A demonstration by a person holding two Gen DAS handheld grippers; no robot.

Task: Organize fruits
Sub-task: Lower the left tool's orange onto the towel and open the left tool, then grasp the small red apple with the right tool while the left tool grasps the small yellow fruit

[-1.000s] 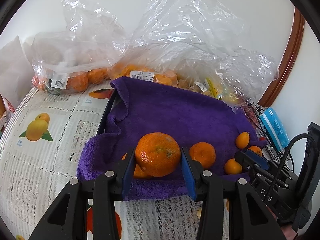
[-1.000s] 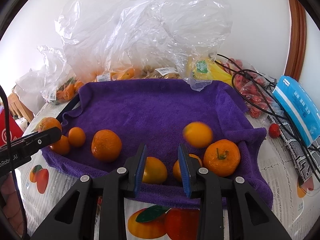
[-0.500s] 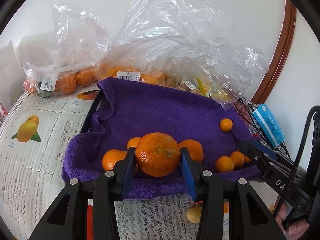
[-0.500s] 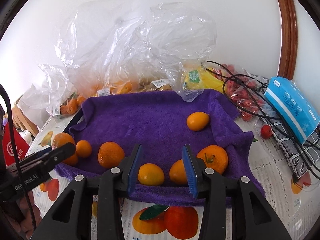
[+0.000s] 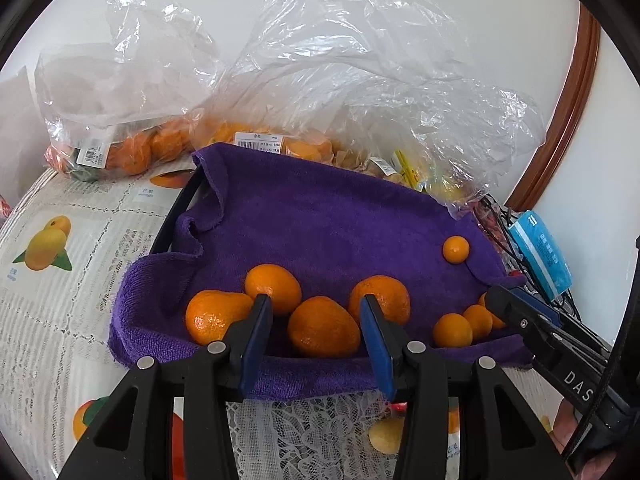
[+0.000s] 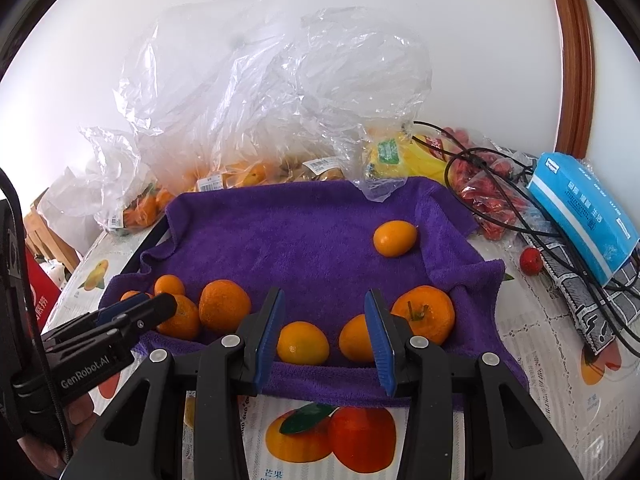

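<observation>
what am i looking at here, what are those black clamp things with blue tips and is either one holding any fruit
Those are two hand-held grippers; a person carries one in each hand, and a camera on each looks forward along its two fingers. One picture comes from the left gripper, the other from the right gripper. Each also shows up at the edge of the other's view.

Both look at a purple towel laid over a tray on a fruit-print tablecloth. On the towel lie several mandarins and smaller kumquats. Behind are clear plastic bags of more fruit; to the right a blue tissue pack and black cables.

Neither gripper holds anything: both are open, with fruit lying on the towel beyond the fingers.
</observation>
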